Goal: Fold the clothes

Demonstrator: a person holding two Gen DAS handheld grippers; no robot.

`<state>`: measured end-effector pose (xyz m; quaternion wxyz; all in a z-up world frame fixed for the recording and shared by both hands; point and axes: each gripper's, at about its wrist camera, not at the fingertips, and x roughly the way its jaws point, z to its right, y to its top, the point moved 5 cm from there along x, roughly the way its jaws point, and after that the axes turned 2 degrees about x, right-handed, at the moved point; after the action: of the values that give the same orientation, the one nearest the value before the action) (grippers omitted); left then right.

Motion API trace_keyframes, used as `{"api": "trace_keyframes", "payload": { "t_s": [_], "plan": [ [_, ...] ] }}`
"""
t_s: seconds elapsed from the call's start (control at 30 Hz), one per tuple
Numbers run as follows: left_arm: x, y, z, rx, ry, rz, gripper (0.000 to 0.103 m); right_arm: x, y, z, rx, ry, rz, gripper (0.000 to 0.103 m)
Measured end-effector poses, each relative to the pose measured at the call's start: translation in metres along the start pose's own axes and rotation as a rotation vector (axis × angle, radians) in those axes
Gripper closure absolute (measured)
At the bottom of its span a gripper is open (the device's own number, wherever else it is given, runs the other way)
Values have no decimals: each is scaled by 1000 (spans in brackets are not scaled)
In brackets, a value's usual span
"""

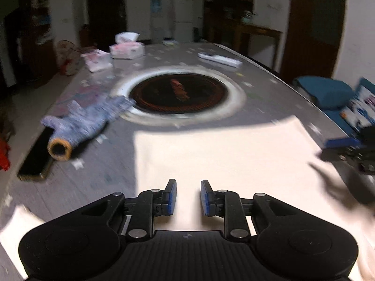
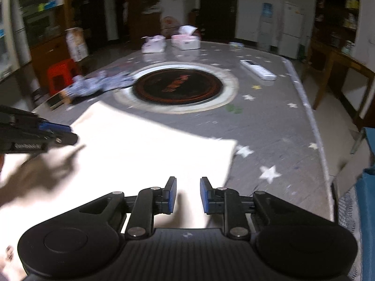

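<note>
The surface [image 1: 269, 89], grey with small stars and a round dark hob inset [image 1: 178, 96] at its middle, fills both views. On its near part lies the cream garment [image 1: 222, 154], spread flat as one broad panel with a straight far edge and a clean corner toward the right; it looks already doubled over at least once (I cannot see the layers, so this is a judgement). Further folds to bring it down to a compact stack seem still to come. To the left rests a blue patterned cloth [image 1: 89, 121], crumpled and not yet folded, beside a dark flat box [image 1: 36, 159]. Beyond the inset sit tissue packs [image 1: 126, 49] and a white remote [image 1: 220, 59].

The left tool [image 1: 188, 197] hovers over the garment's near part, pads apart, nothing between them. The right tool [image 2: 188, 195] is likewise released, empty, above the garment's right side.
</note>
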<state>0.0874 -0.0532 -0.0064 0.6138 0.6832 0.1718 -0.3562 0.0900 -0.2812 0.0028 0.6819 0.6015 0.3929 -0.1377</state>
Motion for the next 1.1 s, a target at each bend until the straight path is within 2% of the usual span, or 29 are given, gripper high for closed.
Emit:
{"api": "trace_keyframes", "payload": {
  "t_s": [0.13, 0.37, 0.6, 0.8, 0.97, 1.1],
  "plan": [
    [-16, -26, 17, 23, -54, -24, 75, -13, -17, -19, -34, 71, -24, 82],
    [-38, -52, 24, 71, -35, 3, 73, -25, -52, -44, -123, 119, -65, 82],
    [-47, -61, 17, 92, -11, 17, 69, -47, -72, -46, -186, 94, -57, 78],
    [-52, -67, 14, 103, -7, 28, 68, -75, -89, -65, -265, 159, -54, 78],
    [-52, -68, 6, 102, 14, 32, 67, -88, -113, -72, -333, 154, -71, 78],
    [-53, -67, 4, 99, 26, 28, 67, -101, -118, -69, -307, 143, -53, 78]
  ]
}}
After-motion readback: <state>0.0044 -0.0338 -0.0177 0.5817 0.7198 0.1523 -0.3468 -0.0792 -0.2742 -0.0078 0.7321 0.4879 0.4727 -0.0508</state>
